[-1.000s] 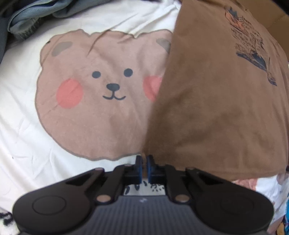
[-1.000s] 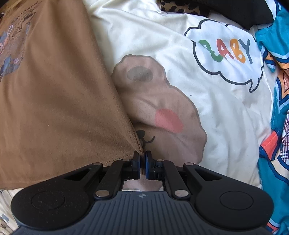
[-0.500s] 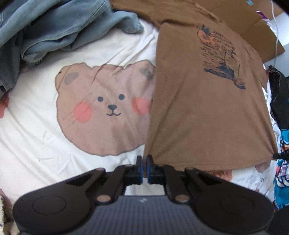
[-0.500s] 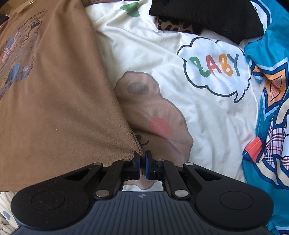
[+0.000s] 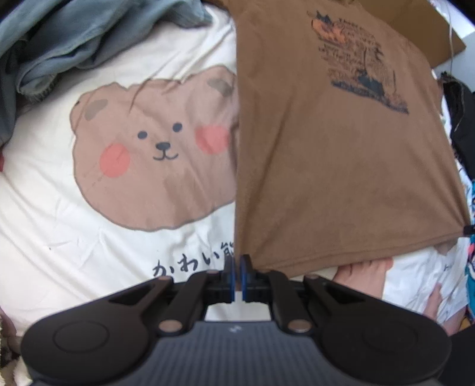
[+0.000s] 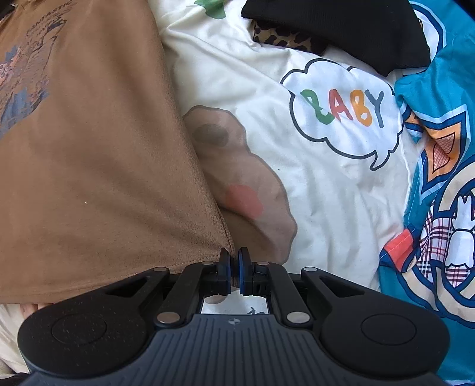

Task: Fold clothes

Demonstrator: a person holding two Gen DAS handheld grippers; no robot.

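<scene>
- The bedsheet (image 5: 59, 207) fills both views: cream cotton printed with a bear face (image 5: 154, 148) and a "BABY" speech bubble (image 6: 341, 110).
- My brown T-shirt (image 5: 326, 163) lies stretched over the sheet, printed side up. Its bottom hem is nearest me and lifted slightly off the bed. Half a second ago it looked smaller and farther off; now it is closer and tauter, so I judge I am pulling the hem toward me to smooth it before the first fold.
- Blue jeans (image 5: 74, 44) are heaped at the far left; a black garment (image 6: 341, 26) and a bright blue patterned one (image 6: 439, 193) sit to the right.
- My left gripper (image 5: 237, 277) is pinched narrow on the hem's left corner.
- My right gripper (image 6: 234, 274) is pinched narrow on the hem's right corner.
</scene>
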